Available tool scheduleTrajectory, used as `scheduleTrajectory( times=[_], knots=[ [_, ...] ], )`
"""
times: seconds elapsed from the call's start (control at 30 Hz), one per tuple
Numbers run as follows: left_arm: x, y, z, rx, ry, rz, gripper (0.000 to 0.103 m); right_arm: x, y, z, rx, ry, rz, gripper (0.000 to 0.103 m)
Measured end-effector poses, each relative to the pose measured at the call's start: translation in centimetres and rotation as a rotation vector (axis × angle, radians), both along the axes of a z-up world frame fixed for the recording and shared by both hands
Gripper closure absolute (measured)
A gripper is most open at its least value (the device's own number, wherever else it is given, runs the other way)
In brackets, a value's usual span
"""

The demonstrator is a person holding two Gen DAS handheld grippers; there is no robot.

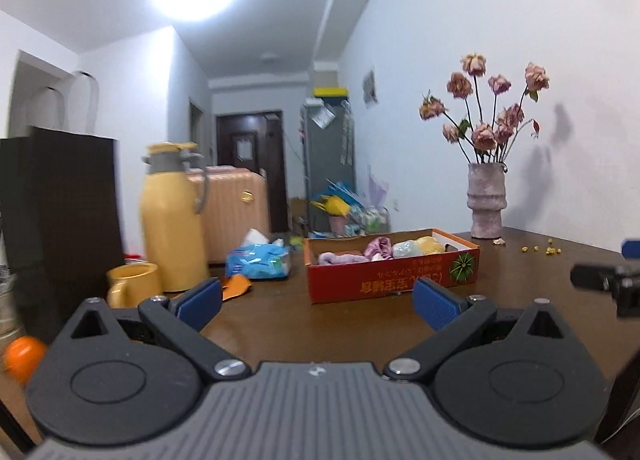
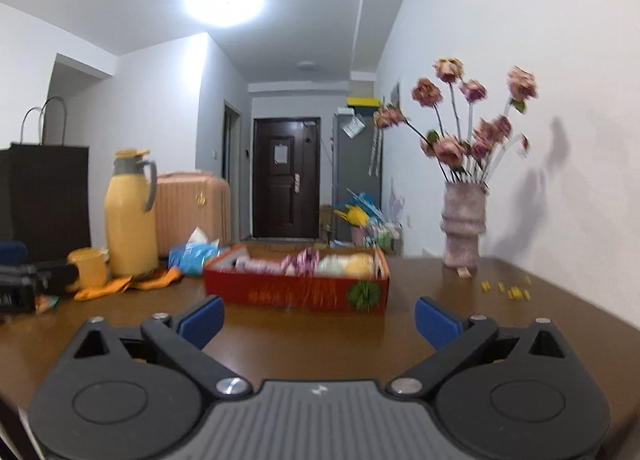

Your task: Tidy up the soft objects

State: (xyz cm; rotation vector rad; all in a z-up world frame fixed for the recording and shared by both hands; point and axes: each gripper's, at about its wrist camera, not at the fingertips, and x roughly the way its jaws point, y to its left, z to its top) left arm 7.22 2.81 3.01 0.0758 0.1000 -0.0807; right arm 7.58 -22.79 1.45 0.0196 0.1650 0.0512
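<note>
On the brown worktop (image 1: 360, 320), at twelve o'clock from my tools: soft things in a red box (image 1: 392, 274).
Purple (image 1: 378, 248), pale green (image 1: 406, 249) and yellow bundles (image 1: 430, 245) lie crumpled inside; my left tool (image 1: 318, 302) and right tool (image 2: 320, 318) both stand spread wide, pinching nothing.

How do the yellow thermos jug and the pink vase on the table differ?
The yellow thermos jug is smooth, closed by a lid and has a grey handle; the pink vase is rough and stepped, open at the top, without a handle. The jug stands at the table's left, beside a yellow mug; the vase stands at the right, near the wall, holding dried roses. Both stand upright.
</note>
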Motion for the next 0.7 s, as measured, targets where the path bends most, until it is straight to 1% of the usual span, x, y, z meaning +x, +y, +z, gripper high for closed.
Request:
scheduleTrajectory(
  times=[0.03, 0.07, 0.17, 0.23, 0.3, 0.4, 0.57, 0.7],
  knots=[
    [-1.5, 0.1, -0.5, -0.001, -0.009, 0.011, 0.000, -1.7, 0.3, -0.5, 0.000, 0.000, 0.009, 0.001],
    [-3.0, 0.3, -1.1, -0.009, 0.002, 0.034, 0.000, -3.5, 0.7, -1.0, 0.002, -0.001, 0.007, 0.000],
    [-5.7, 0.7, -2.4, -0.032, 0.067, 0.032, 0.000, -7.0, 1.2, -2.1, 0.030, 0.009, 0.004, 0.000],
    [-6.3, 0.9, -2.7, -0.028, 0.085, 0.029, 0.000, -8.2, 1.9, -2.7, 0.005, 0.035, 0.042, 0.000],
    [-6.4, 0.8, -2.5, -0.014, 0.068, 0.054, 0.000, -9.2, 2.3, -3.1, 0.016, 0.031, 0.011, 0.000],
    [-6.7, 1.3, -2.1, -0.028, 0.054, 0.065, 0.000, -9.6, 2.2, -3.3, 0.074, 0.031, 0.011, 0.000],
    [-6.7, 1.6, -1.7, -0.034, 0.050, 0.055, 0.000, -9.6, 2.3, -3.0, 0.055, 0.023, 0.009, 0.000],
    [-6.8, 1.3, -1.9, -0.020, 0.053, 0.040, 0.000, -9.4, 2.2, -2.9, 0.053, 0.026, 0.007, 0.000]
  ],
)
